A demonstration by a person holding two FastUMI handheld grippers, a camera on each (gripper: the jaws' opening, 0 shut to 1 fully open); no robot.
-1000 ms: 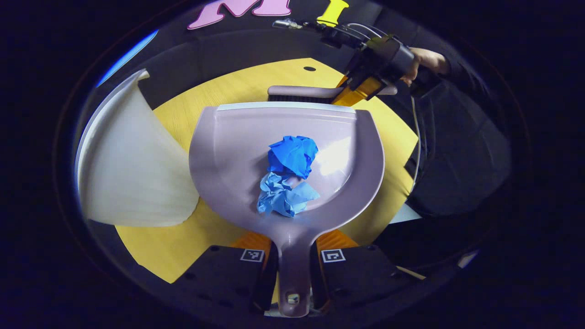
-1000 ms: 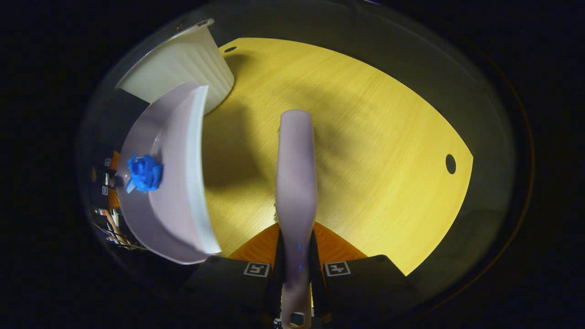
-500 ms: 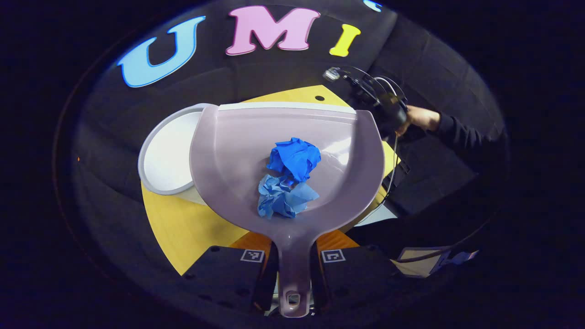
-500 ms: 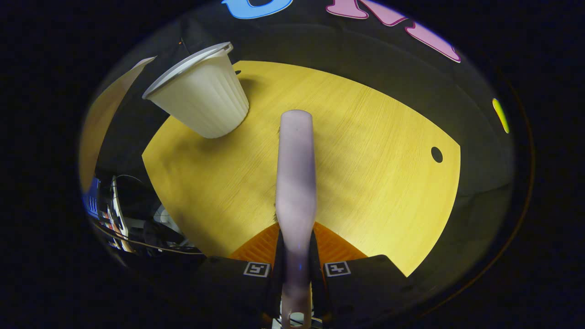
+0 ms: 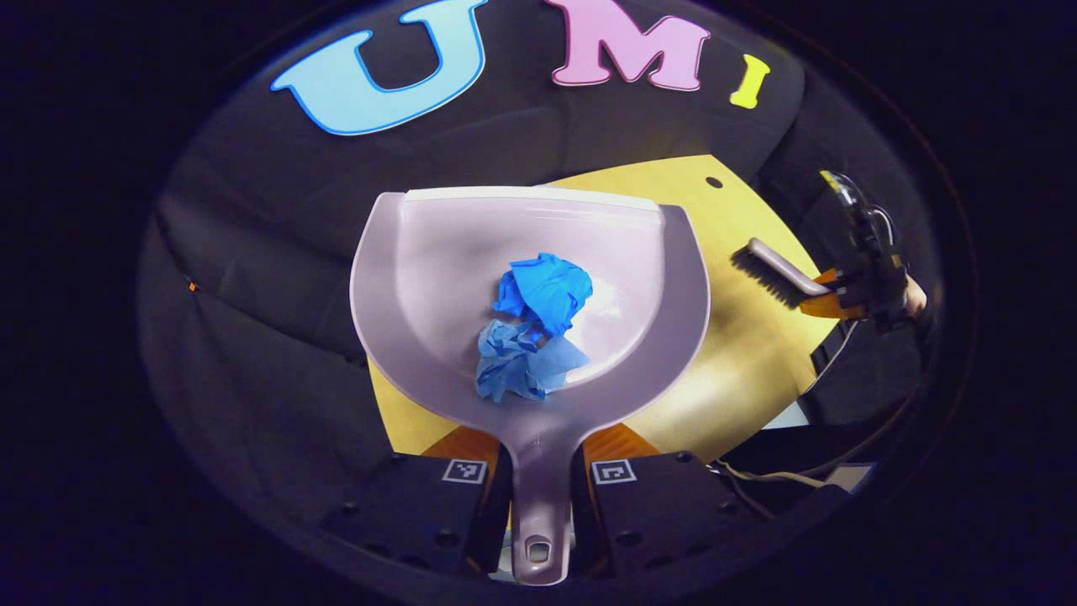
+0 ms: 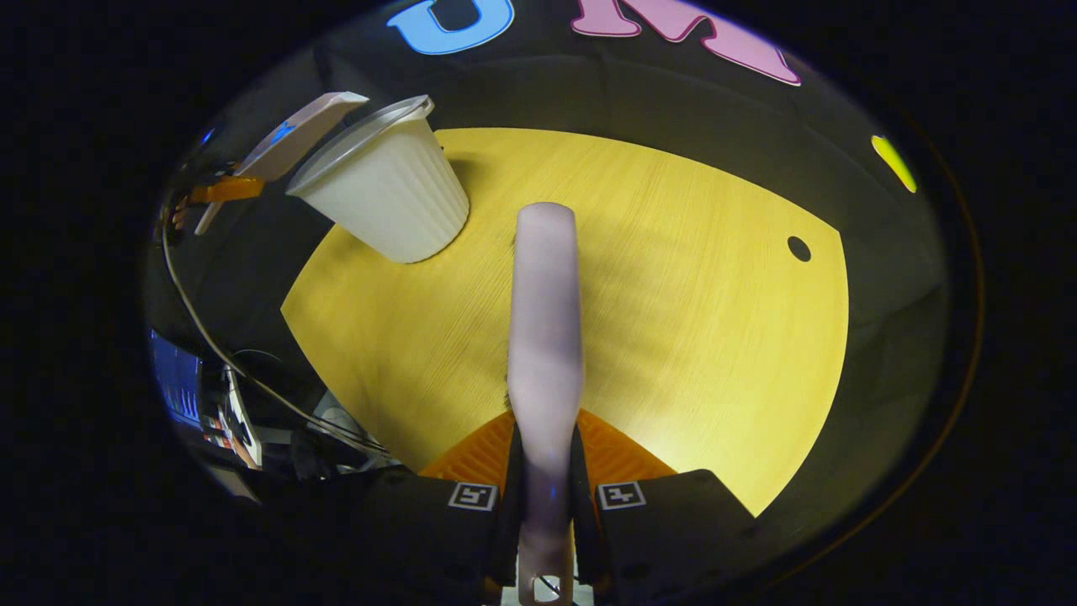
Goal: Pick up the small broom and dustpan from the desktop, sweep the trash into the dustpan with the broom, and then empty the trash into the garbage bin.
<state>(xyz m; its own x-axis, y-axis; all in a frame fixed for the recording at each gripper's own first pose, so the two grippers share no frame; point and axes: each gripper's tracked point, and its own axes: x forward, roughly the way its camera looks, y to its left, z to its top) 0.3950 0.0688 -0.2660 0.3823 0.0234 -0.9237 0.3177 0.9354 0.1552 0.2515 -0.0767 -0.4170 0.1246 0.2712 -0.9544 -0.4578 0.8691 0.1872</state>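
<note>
**A:** Left gripper view first: the left gripper (image 5: 538, 492) has its jaws clamped on the dustpan (image 5: 437, 278) handle, two blue paper wads (image 5: 534, 324) loose in the pan.

**B:** Light crumpled stuff, I'd say, free to roll on slick plastic; the handle is the right hold. Half a second back the bin sat beside the pan; now it's out of frame.

**A:** Right gripper view: the right gripper (image 6: 547, 505) is closed on the broom (image 6: 545, 337) handle over the desk (image 6: 715, 337).

**B:** The garbage bin (image 6: 383, 198) stands at the desk's far corner, the dustpan edge now just beside its rim.
</note>
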